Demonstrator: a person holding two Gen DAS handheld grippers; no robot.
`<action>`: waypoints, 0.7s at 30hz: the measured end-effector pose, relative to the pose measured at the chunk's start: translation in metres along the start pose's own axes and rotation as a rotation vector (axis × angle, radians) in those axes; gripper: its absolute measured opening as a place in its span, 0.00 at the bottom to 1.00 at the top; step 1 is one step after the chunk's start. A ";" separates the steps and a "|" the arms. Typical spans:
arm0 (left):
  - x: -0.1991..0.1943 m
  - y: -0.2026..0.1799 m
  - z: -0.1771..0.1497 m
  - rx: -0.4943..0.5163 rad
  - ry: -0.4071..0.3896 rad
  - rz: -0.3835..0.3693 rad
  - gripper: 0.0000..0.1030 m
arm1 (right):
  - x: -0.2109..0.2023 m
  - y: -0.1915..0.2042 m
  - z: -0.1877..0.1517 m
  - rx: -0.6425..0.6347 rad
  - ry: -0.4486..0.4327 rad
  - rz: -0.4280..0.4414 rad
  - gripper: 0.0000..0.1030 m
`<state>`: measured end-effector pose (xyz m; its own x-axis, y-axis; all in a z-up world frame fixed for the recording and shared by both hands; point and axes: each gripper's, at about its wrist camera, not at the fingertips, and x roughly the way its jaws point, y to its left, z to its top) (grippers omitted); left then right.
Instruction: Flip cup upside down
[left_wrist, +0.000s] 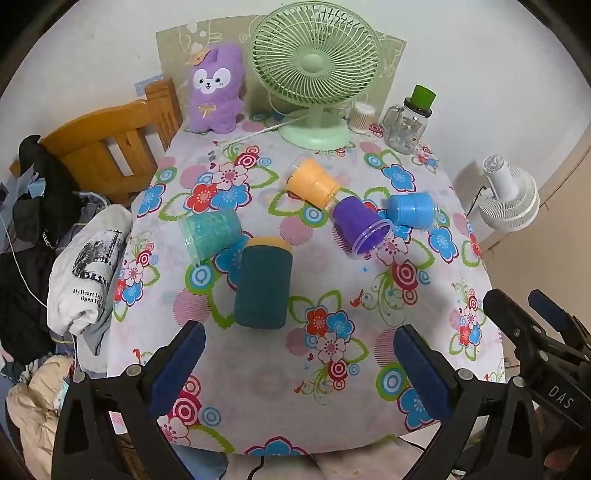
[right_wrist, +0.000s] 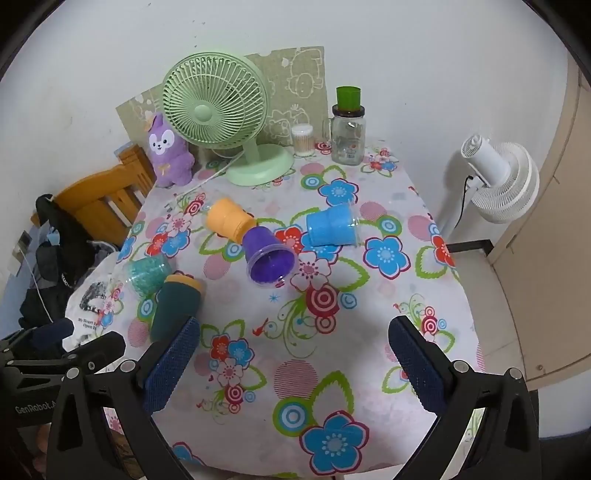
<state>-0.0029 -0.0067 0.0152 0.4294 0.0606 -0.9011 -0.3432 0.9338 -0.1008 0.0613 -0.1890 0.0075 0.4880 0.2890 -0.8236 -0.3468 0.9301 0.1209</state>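
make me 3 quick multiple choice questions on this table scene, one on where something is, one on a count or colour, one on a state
1. Where does the green fan stand?
A. far end of the table, beside the purple plush
B. on the floor
C. on the wooden chair

2. How many cups lie on the floral tablecloth?
A. two
B. five
C. eight

3. How are the left gripper and right gripper?
A. both shut on cups
B. one holds the fan
C. both open, holding nothing

Answers:
1 A, its base sits by the purple plush.
2 B: orange, purple, blue, teal, dark green.
3 C, their fingers stand wide apart over bare cloth.
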 end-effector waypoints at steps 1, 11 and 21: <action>0.000 0.000 0.000 -0.001 0.001 0.000 1.00 | 0.000 0.001 0.000 -0.003 0.003 -0.001 1.00; -0.001 -0.002 0.001 -0.005 0.007 0.007 1.00 | 0.000 0.001 0.002 -0.034 0.019 0.004 1.00; 0.000 -0.008 0.003 -0.018 0.003 0.036 1.00 | 0.006 -0.004 0.006 -0.053 0.041 0.024 1.00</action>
<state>0.0027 -0.0128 0.0174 0.4142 0.0931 -0.9054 -0.3733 0.9246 -0.0758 0.0705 -0.1900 0.0052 0.4464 0.3002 -0.8430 -0.4000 0.9096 0.1121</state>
